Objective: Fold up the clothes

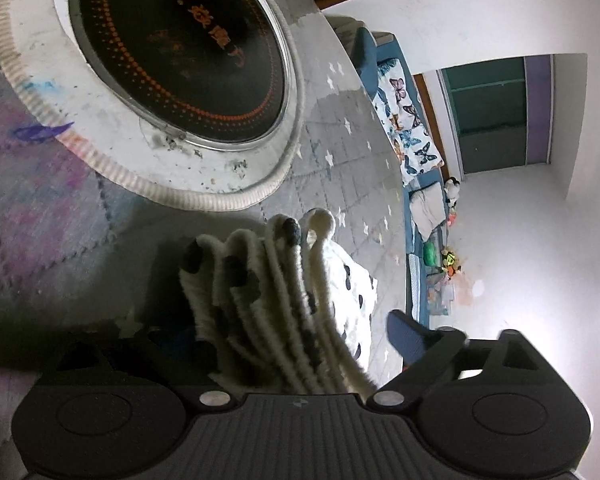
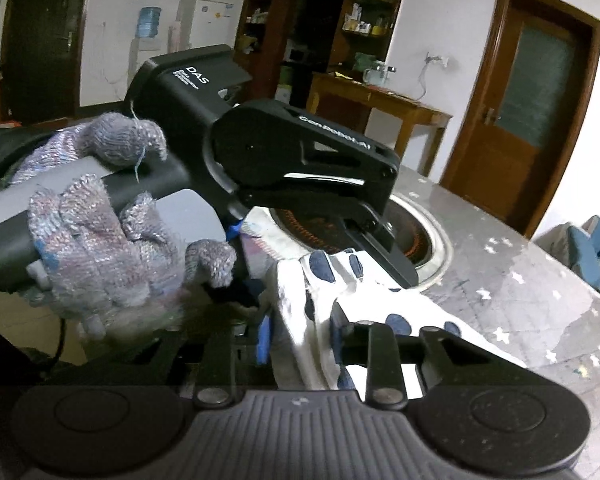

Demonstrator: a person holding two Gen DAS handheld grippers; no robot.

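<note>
A white garment with dark dots is bunched in folds between my left gripper's fingers, which are shut on it above the table. In the right wrist view the same dotted garment runs between my right gripper's blue-padded fingers, shut on it. The left gripper's black body sits just ahead of the right one, held by a gloved hand, its fingers down on the cloth.
A round table with a grey star-print cover carries a black inset cooktop with orange lettering; it shows too in the right wrist view. A blue sofa with butterfly cushions stands beyond. A wooden desk and door are behind.
</note>
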